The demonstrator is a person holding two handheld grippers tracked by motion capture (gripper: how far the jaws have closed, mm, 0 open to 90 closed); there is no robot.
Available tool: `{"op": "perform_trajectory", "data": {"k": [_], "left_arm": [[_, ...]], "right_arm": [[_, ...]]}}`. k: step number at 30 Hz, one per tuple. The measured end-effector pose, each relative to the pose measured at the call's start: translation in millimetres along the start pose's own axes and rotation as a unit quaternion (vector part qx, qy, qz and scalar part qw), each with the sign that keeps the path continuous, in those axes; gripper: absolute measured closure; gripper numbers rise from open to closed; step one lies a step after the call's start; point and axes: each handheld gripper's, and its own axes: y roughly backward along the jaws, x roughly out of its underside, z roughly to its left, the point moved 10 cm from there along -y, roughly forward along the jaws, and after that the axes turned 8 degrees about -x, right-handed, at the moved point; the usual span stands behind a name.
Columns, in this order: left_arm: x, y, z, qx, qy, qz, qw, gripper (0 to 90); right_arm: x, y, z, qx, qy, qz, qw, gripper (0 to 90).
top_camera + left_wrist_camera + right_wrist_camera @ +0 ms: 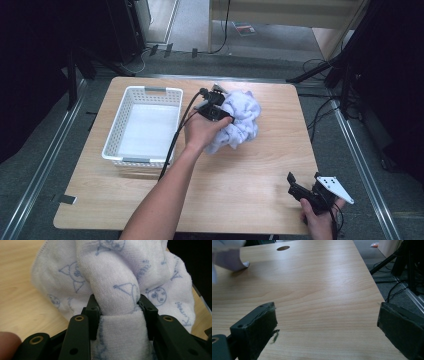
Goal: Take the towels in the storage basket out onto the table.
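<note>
A crumpled white towel [240, 120] with pale blue printed figures lies at the back middle of the wooden table [235, 170]. My left gripper [216, 111] is at the towel's left side, shut on a thick fold of the towel [117, 297] that bulges up between its jaws. My right gripper [305, 192] hovers at the table's front right corner, open, with bare wood between its fingers [259, 327]. A corner of the towel [229, 258] shows far off at the upper left in the right gripper view.
A white slatted plastic basket [125, 112] stands at the left of the table, with nothing visible inside. A round hole [283, 248] is in the tabletop near its far edge. Stands and cables crowd the floor to the right of the table.
</note>
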Motion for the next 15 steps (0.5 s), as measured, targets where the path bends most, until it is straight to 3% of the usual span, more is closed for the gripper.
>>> {"op": "perform_trajectory", "data": {"k": [4, 6, 8, 9, 11, 15], "left_arm": [[14.2, -32.9, -4.3, -0.013, 0.005, 0.014, 0.9998, 56.0], [21.0, -44.1, -6.1, -0.023, -0.001, 0.022, 0.9995, 43.2], [23.8, -48.5, -4.5, -0.053, -0.002, 0.018, 0.9984, 22.4], [23.9, -47.7, -5.9, -0.051, -0.001, 0.015, 0.9986, 12.0], [22.8, -42.3, -7.1, -0.052, -0.001, 0.012, 0.9986, 3.1], [17.7, -21.6, -7.6, -0.042, -0.004, -0.006, 0.9991, 0.0]], "right_arm": [[-0.1, 0.1, 0.3, 0.000, 0.000, -0.001, 1.0000, 2.6], [-0.2, 0.1, 0.4, 0.000, 0.001, -0.002, 1.0000, 2.6], [-0.2, 0.2, 0.5, 0.000, 0.000, -0.002, 1.0000, 2.6], [-0.3, 0.2, 0.2, 0.000, 0.002, -0.002, 1.0000, 2.6], [-0.2, 0.0, 0.5, 0.000, 0.001, -0.002, 1.0000, 2.6], [-0.4, 0.3, 0.2, 0.001, 0.003, -0.003, 1.0000, 2.6]]}}
